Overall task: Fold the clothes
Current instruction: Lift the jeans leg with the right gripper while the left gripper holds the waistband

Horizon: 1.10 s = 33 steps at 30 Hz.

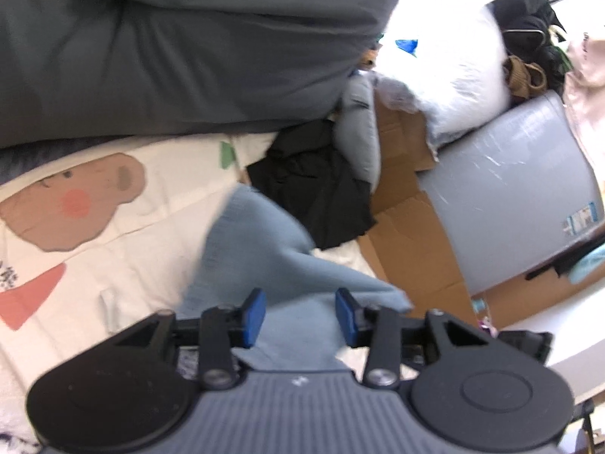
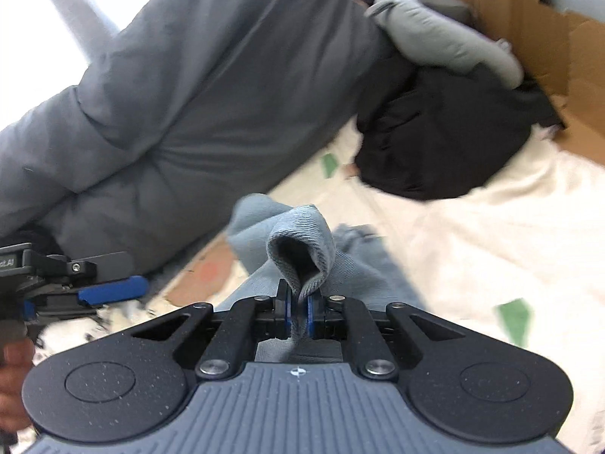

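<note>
1. R gripper (image 2: 298,312), blue pads clenched on a pinched-up ridge of the light-blue knit garment (image 2: 298,238), cloth bunched in a loop just above the jaws; grip looks set to lift or carry that edge over for a fold.
2. L gripper (image 1: 300,316) released: blue pads apart w/ the same knit cloth (image 1: 261,249) lying between them, not pressed.
3. Garment lies on a cream bedsheet w/ cartoon print (image 1: 124,265), near a crumpled black garment (image 1: 314,185).
4. Big dark-grey duvet (image 2: 181,87) sits behind; cardboard boxes (image 1: 412,234) crowd the bed edge, so working room looks tight.
5. Fold seems early; cloth not yet flat.
</note>
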{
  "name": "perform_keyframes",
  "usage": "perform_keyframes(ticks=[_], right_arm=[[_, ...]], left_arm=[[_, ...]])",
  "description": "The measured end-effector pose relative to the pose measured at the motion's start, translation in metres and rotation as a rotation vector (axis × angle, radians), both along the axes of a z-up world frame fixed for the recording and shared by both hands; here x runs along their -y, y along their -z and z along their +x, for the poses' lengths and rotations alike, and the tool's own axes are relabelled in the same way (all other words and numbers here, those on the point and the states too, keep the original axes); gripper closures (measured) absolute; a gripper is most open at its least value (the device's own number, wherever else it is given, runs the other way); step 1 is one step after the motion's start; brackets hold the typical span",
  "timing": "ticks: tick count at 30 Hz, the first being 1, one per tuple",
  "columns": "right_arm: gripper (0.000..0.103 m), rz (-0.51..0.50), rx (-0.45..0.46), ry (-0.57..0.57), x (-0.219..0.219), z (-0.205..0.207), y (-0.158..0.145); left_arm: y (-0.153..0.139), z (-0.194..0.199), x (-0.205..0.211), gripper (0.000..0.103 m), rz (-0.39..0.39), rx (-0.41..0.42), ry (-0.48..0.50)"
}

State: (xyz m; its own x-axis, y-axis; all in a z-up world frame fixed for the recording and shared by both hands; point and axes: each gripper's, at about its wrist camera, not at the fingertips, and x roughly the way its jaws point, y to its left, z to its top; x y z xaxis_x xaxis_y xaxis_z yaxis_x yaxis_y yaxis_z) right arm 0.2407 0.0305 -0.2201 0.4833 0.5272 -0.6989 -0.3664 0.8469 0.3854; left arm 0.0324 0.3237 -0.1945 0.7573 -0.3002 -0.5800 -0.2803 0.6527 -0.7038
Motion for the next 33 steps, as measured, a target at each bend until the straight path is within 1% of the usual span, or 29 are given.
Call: perform_keyframes(ticks=[1, 2, 5, 7, 9, 13, 14, 15, 19, 20, 22, 29, 33], right_arm=[[0.098, -0.015, 0.000, 0.001, 0.009, 0.000, -0.003], [0.098, -0.030, -0.006, -0.004, 0.019, 0.001, -0.006], [0.098, -0.062, -0.039, -0.036, 0.051, 0.004, -0.018], [0.098, -0.084, -0.058, -0.054, 0.072, 0.006, -0.027], [0.098, -0.107, -0.067, -0.057, 0.091, 0.005, -0.036], [0.098, -0.142, -0.064, -0.043, 0.123, -0.004, -0.054], [0.098, -0.143, -0.063, -0.035, 0.130, -0.008, -0.057], [0.098, -0.144, -0.062, -0.026, 0.136, -0.013, -0.060], [0.098, -0.144, -0.079, 0.031, 0.168, -0.036, -0.062], [0.098, -0.144, -0.086, 0.051, 0.177, -0.043, -0.062], [0.098, -0.144, -0.102, 0.093, 0.199, -0.056, -0.062], [0.098, -0.149, -0.146, 0.247, 0.259, -0.104, -0.067], [0.098, -0.156, -0.166, 0.333, 0.285, -0.125, -0.067]], left_arm=[[0.003, -0.001, 0.000, 0.045, 0.015, -0.015, -0.006], [0.007, -0.001, 0.000, 0.044, 0.031, -0.034, -0.010], [0.018, -0.001, 0.002, 0.044, 0.034, -0.084, 0.003], [0.024, -0.001, 0.005, 0.042, 0.053, -0.113, 0.016], [0.028, 0.000, 0.009, 0.035, 0.072, -0.138, 0.027], [0.035, 0.002, 0.014, 0.031, 0.094, -0.175, 0.029], [0.037, 0.003, 0.015, 0.027, 0.101, -0.189, 0.030], [0.038, 0.004, 0.017, 0.026, 0.108, -0.201, 0.032], [0.040, 0.004, 0.022, 0.024, 0.143, -0.231, 0.062], [0.041, 0.004, 0.023, 0.023, 0.151, -0.241, 0.068], [0.043, 0.004, 0.025, 0.022, 0.168, -0.261, 0.078], [0.048, 0.008, 0.035, 0.022, 0.180, -0.293, 0.111], [0.048, 0.010, 0.042, 0.022, 0.204, -0.309, 0.134]])
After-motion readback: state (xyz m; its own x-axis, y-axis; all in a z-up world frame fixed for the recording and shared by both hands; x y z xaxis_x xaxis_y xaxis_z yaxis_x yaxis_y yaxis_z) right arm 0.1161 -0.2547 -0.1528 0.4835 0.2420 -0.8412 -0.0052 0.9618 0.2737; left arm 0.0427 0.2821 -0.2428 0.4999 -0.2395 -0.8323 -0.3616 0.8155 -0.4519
